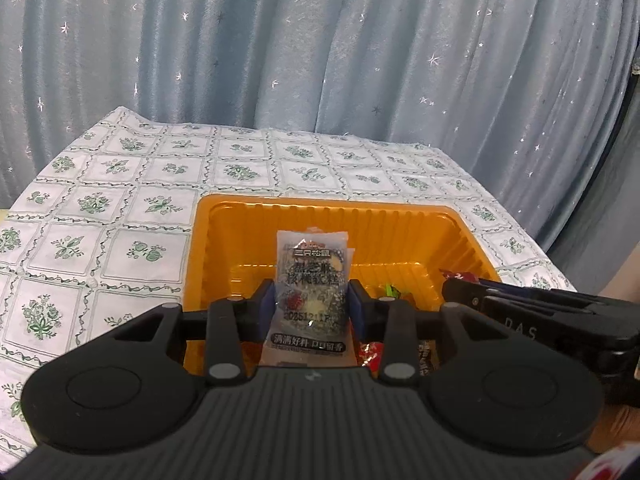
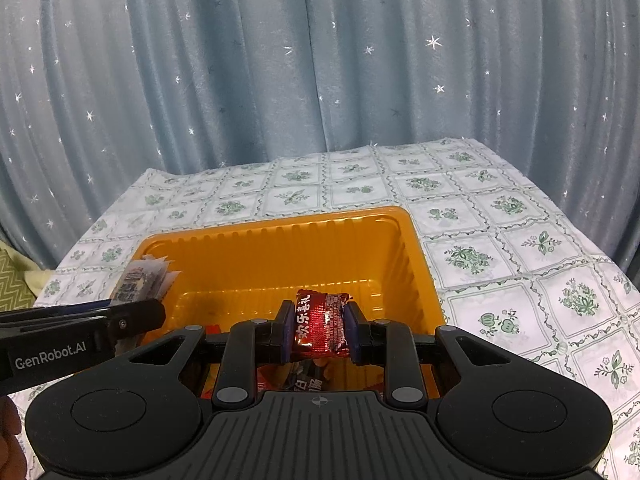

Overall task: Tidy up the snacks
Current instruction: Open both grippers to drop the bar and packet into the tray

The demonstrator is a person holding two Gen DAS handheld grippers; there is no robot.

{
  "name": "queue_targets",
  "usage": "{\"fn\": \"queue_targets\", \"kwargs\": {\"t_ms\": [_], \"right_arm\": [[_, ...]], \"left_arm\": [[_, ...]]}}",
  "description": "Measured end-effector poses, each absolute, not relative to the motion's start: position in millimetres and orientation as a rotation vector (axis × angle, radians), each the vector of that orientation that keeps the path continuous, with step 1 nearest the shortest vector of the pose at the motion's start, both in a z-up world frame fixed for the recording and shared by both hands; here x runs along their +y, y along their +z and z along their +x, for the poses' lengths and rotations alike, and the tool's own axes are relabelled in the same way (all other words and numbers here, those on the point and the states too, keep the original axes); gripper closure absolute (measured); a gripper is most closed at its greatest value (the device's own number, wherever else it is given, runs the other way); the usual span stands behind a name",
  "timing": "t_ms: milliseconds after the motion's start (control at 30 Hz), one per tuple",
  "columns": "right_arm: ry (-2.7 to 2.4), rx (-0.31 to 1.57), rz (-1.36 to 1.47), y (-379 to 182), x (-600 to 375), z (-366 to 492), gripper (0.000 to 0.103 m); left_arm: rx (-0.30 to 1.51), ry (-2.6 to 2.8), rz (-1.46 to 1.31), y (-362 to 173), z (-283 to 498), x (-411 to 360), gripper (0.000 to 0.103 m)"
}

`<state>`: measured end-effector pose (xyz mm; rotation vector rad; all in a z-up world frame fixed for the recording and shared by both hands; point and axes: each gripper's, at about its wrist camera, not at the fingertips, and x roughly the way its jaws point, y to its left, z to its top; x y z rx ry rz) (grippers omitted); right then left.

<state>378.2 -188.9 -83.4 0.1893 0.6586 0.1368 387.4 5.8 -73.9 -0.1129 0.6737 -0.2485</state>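
I see left claw [image 1: 311, 300] clamped on clear grey-printed snack packet [image 1: 311, 280], right claw [image 2: 319, 330] clamped on red foil snack packet [image 2: 320, 326], both over orange plastic tray [image 2: 280, 248].

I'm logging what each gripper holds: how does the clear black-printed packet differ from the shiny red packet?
The clear, black-printed snack packet is tall, flat and held upright in the left gripper; the shiny red foil snack packet is shorter, puffier and crinkled, pinched across its width in the right gripper. One is see-through, the other opaque and reflective. Both carry Chinese print and are held over the orange plastic tray.
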Motion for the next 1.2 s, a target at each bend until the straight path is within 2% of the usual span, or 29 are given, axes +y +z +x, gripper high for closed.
{"fn": "queue_targets", "kwargs": {"t_ms": [100,1200], "right_arm": [[0.135,0.66,0.193,-83,-190,379,0.076],[0.173,0.636,0.245,-83,-188,378,0.076]], "left_arm": [[0.654,-0.238,-0.096,-74,385,5,0.049],[0.65,-0.184,-0.084,-74,380,18,0.047]]}}
